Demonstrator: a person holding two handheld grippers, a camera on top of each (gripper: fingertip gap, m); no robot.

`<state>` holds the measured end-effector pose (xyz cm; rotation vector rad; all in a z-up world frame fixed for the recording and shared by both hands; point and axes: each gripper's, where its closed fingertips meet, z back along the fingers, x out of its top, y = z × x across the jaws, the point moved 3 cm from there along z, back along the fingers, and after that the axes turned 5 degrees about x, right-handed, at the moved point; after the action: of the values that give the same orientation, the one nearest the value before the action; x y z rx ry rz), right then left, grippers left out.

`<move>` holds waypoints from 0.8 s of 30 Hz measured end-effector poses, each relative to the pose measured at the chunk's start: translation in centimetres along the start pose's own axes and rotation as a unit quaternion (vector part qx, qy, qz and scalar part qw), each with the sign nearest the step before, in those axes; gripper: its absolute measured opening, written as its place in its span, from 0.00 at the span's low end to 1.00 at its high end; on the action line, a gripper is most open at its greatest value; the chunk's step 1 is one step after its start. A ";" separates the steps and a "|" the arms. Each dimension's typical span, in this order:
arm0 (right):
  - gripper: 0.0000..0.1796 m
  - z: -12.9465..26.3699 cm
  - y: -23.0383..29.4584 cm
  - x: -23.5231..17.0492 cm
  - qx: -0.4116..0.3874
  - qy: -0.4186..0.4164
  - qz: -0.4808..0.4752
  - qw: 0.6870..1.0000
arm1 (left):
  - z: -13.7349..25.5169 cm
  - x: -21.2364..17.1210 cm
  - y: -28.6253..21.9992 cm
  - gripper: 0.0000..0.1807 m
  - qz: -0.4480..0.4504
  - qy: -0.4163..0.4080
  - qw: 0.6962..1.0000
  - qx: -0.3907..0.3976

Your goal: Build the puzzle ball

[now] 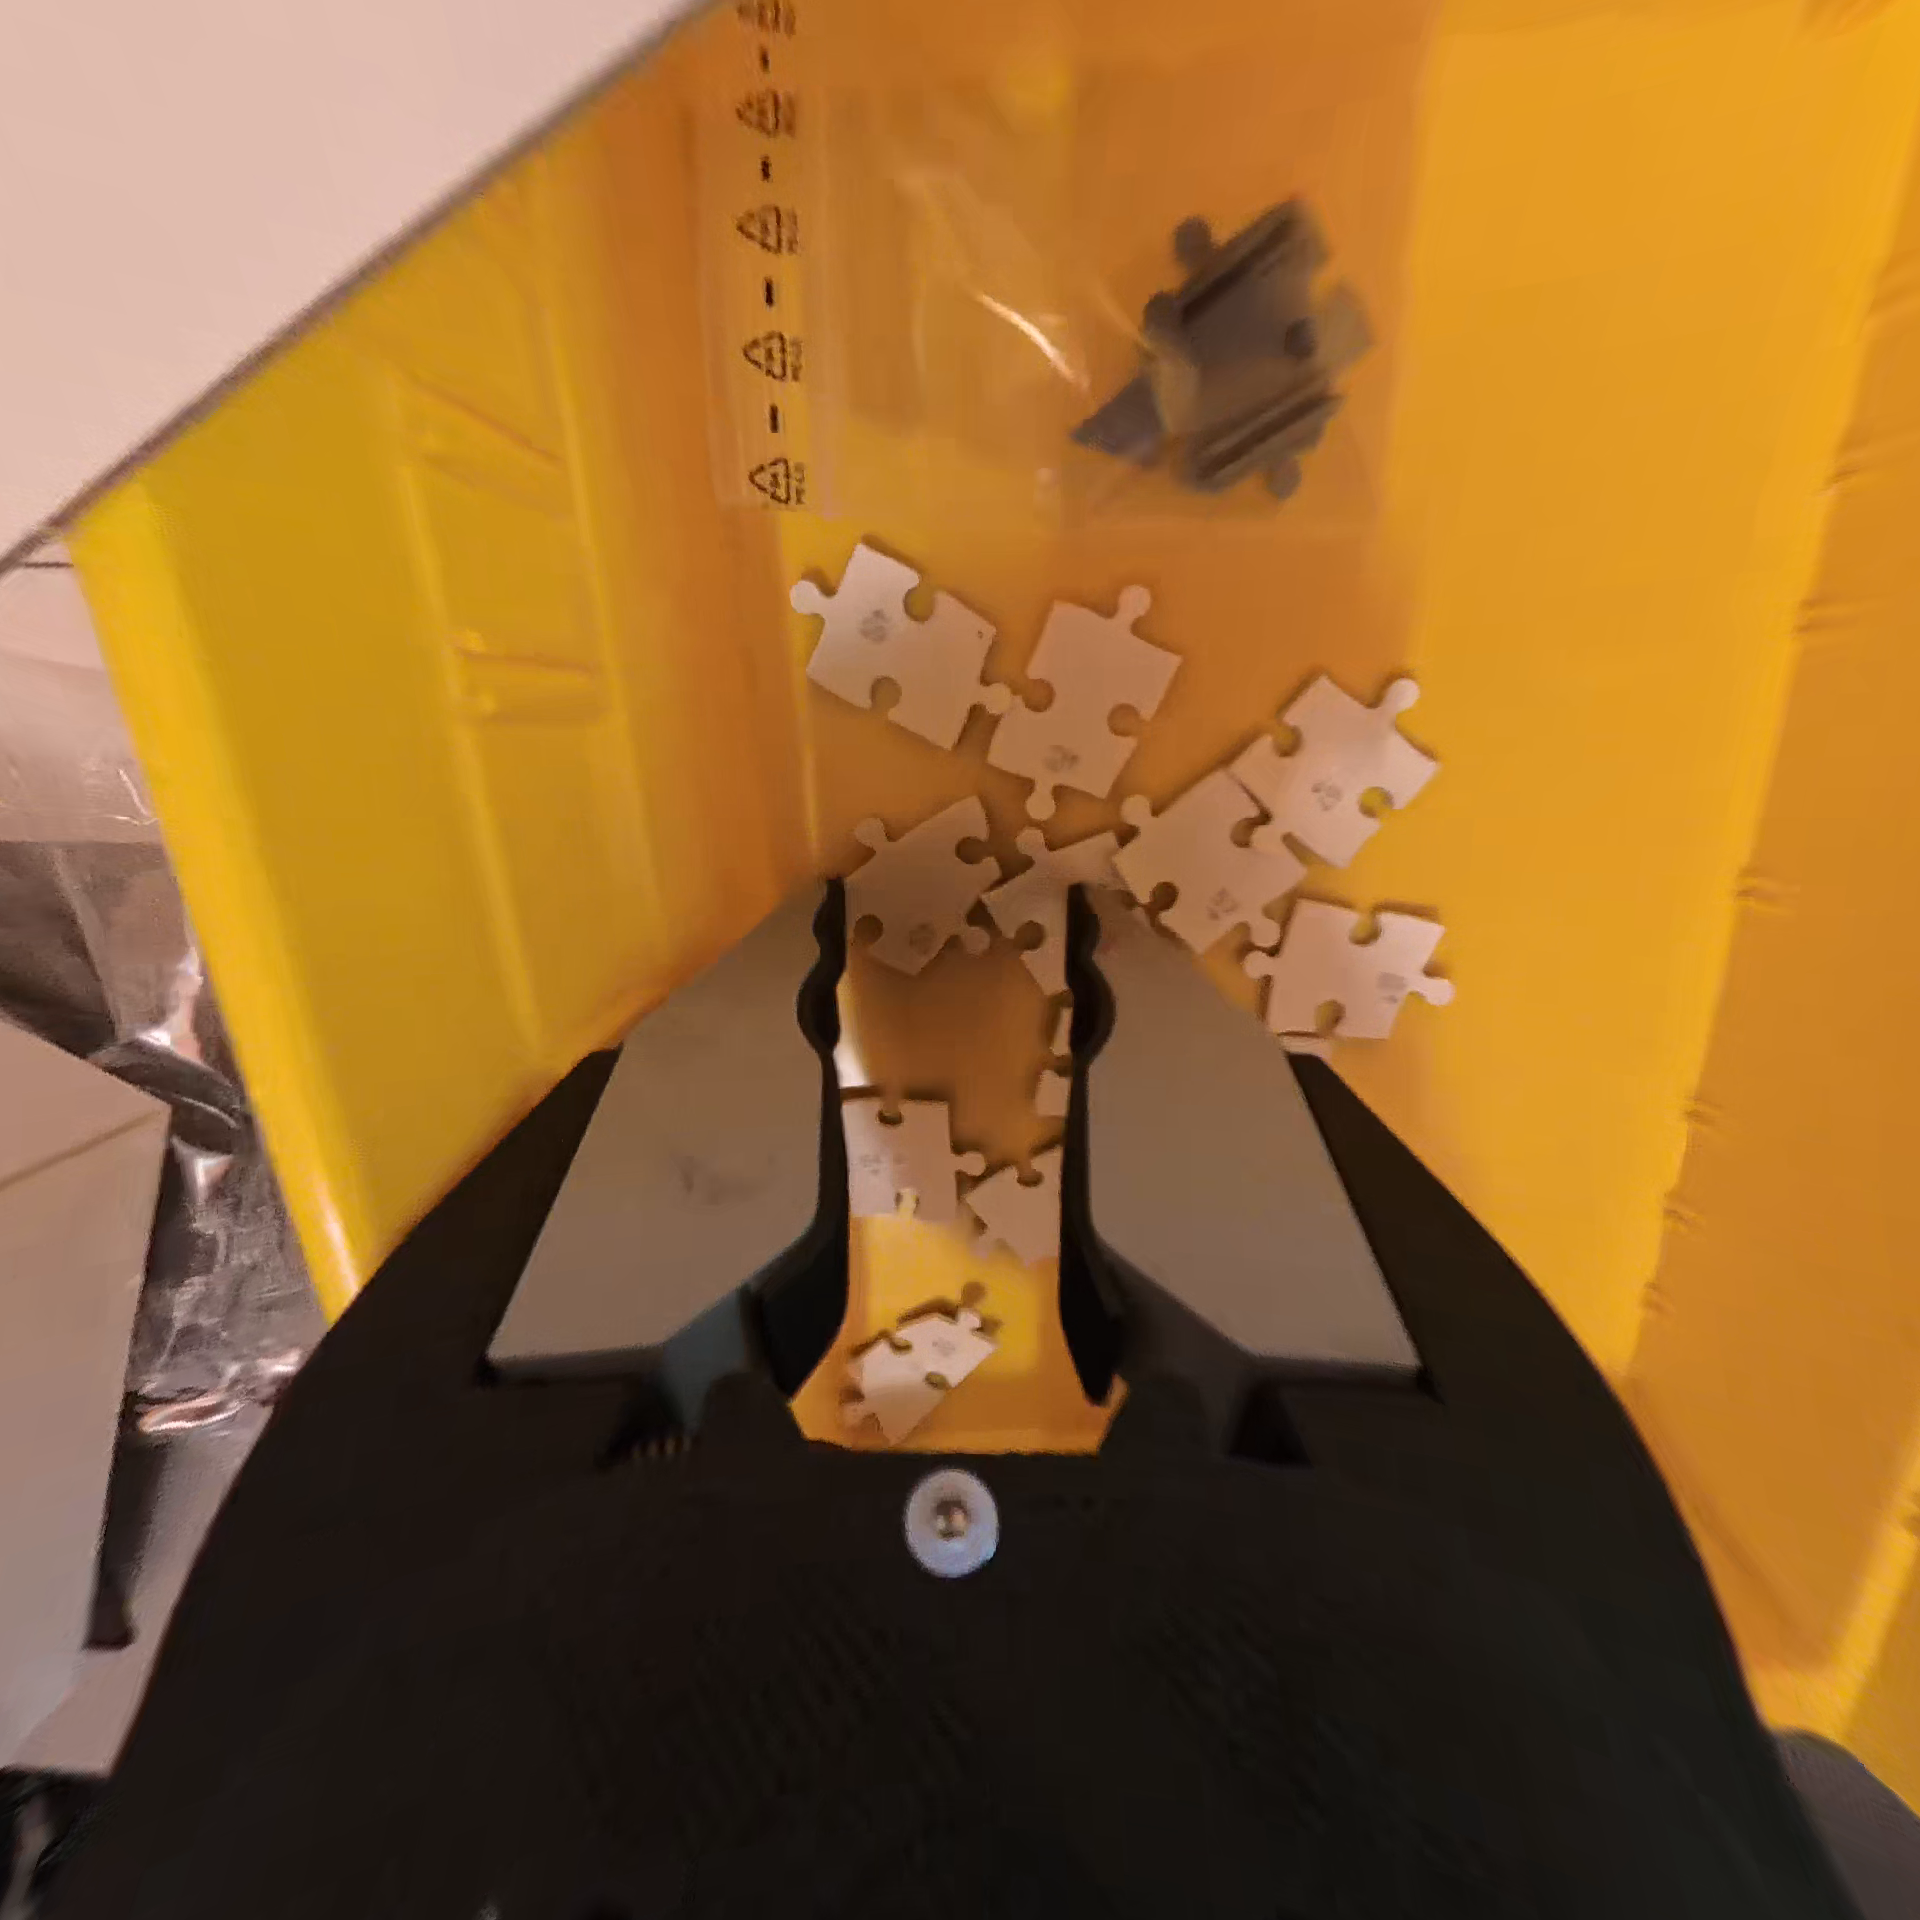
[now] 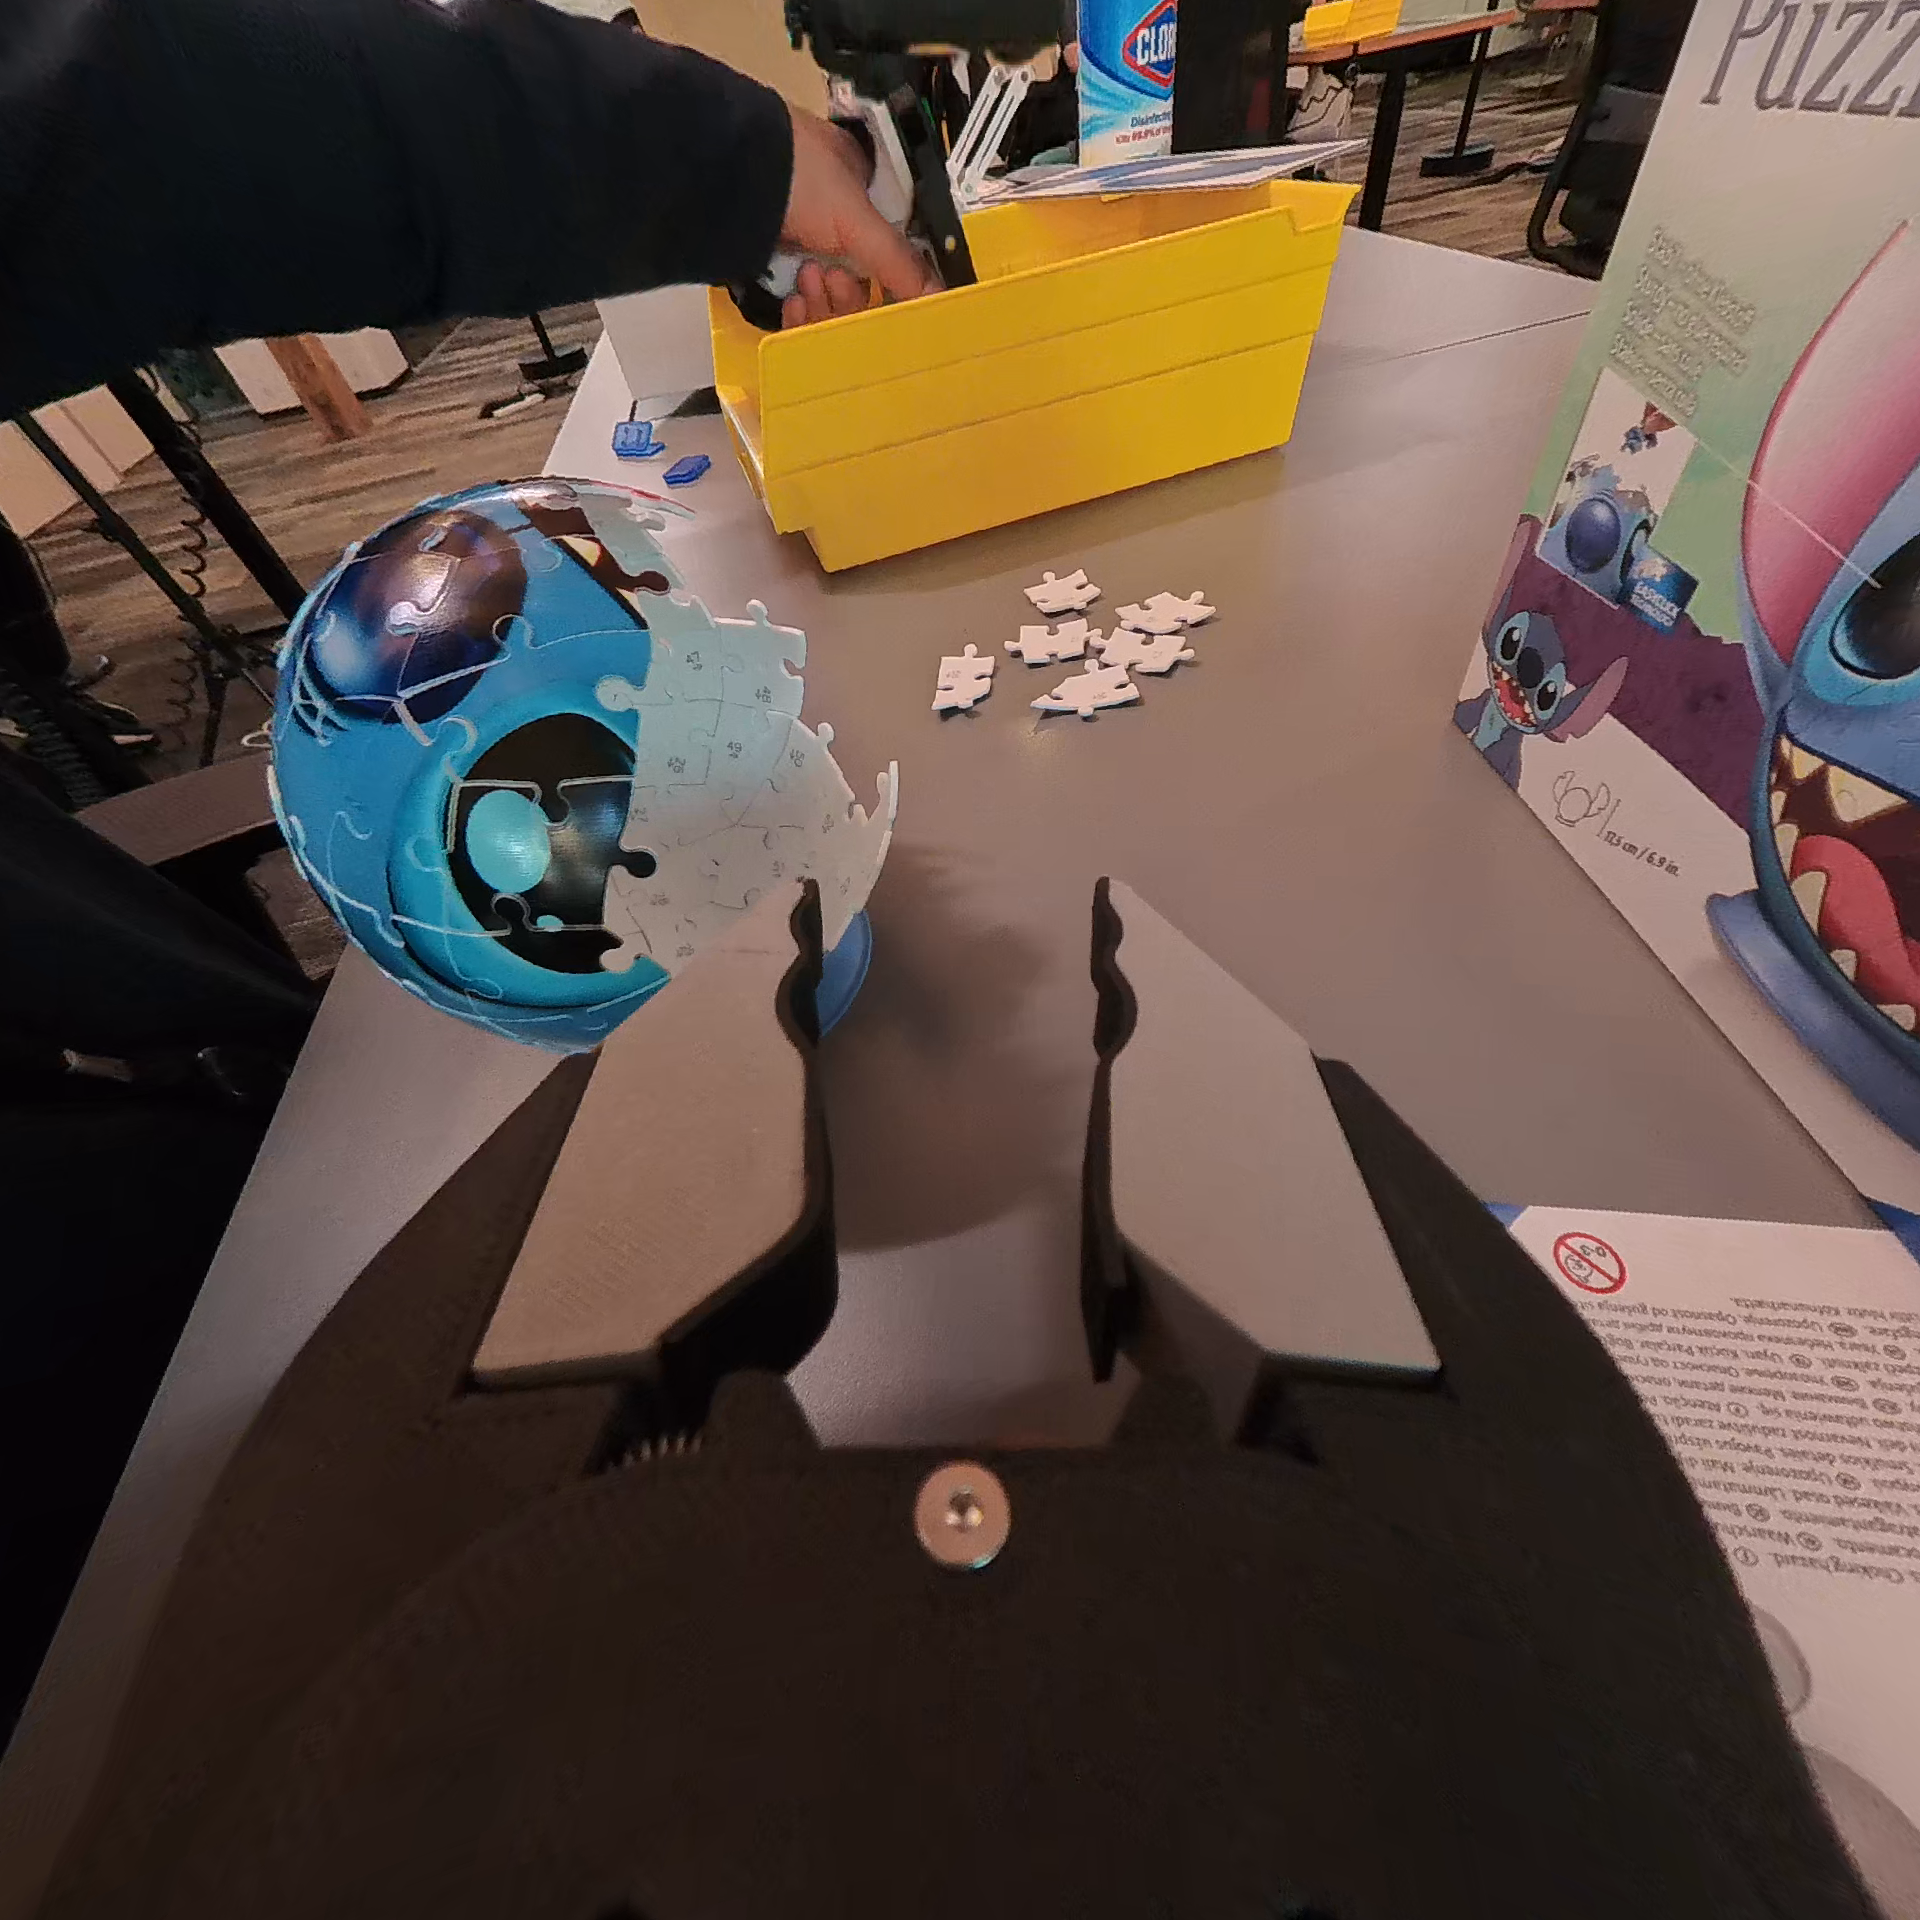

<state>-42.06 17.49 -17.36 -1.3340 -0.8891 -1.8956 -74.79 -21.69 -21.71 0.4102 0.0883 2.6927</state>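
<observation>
Many white puzzle pieces (image 1: pixel 1101 717) lie face down on the floor of the yellow bin (image 1: pixel 520 727), scattered from the centre of the left wrist view toward 3 o'clock. At 1 o'clock from them sits a clear plastic bag (image 1: pixel 1039 312) holding a few grey pieces (image 1: pixel 1236 353). The left gripper (image 1: pixel 951 904) hangs inside the bin with its fingers spread apart over the white pieces, grasping nothing.

In the right wrist view the half-built puzzle ball (image 2: pixel 540 769) rests on a blue stand (image 2: pixel 847 971) at 10 o'clock, its open side showing white piece backs. Six loose pieces (image 2: pixel 1081 644) lie on the grey table (image 2: pixel 1351 831) at 12 o'clock, the bin beyond them. The right gripper (image 2: pixel 951 904) is released and empty above the table. The puzzle box (image 2: pixel 1766 623) stands at 3 o'clock, an instruction sheet (image 2: pixel 1714 1403) at 4 o'clock.
</observation>
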 end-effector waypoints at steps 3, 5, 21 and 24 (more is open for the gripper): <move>0.27 0.0 0.0 0.0 0.001 0.000 0.000 1.000 | -0.2 0.3 0.3 0.22 -0.015 0.000 1.000 0.009; 0.27 0.0 0.1 0.0 0.003 0.000 -0.001 1.000 | -0.2 0.3 0.2 0.20 -0.034 0.008 0.999 -0.006; 0.26 0.2 0.2 0.0 0.011 -0.004 -0.005 1.000 | 1.5 -0.9 -0.4 0.18 -0.196 0.041 0.980 0.009; 0.26 0.3 0.2 0.1 0.011 -0.007 -0.007 1.000 | 0.8 -1.3 0.7 0.20 -0.293 0.091 0.949 0.069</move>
<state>-41.75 17.62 -17.18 -1.3326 -0.9253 -1.8849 -73.65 -22.87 -21.24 0.1384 0.3901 2.1306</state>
